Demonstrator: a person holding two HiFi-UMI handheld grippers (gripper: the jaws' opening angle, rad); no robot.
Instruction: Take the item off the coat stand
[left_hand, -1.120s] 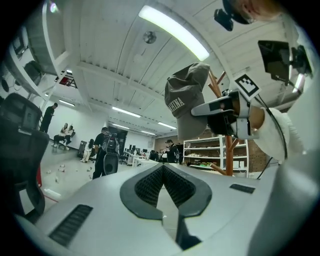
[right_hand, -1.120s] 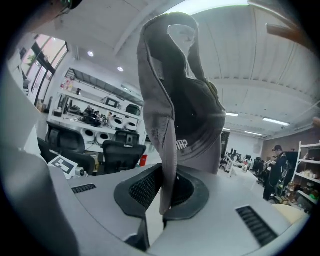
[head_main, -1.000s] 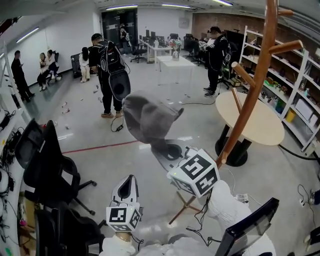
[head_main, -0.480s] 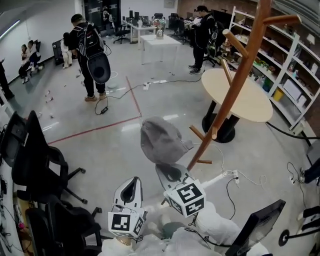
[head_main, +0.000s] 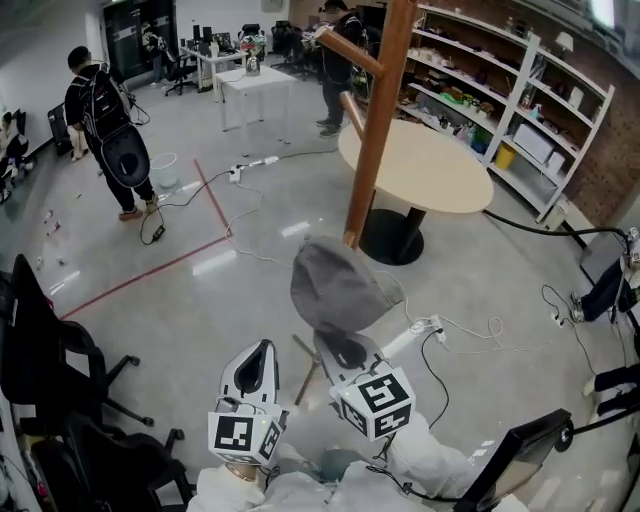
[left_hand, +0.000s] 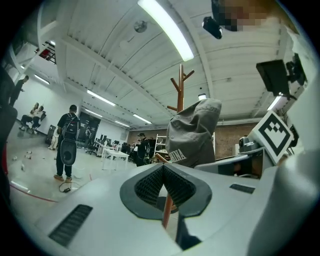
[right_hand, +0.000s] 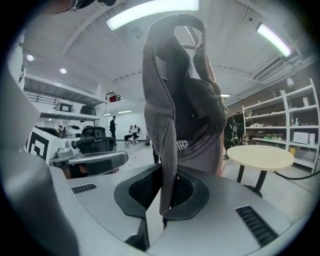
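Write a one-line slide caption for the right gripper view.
Right gripper shut on a grey cap, round table beyond.

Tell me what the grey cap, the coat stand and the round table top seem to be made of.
Grey cap: soft matte cloth, probably cotton; it sags and creases.
Coat stand: wood by its look, smooth and reddish-brown; whether solid or veneered can't be told.
Round table top: smooth pale beige, likely laminate or painted board; no grain shows.
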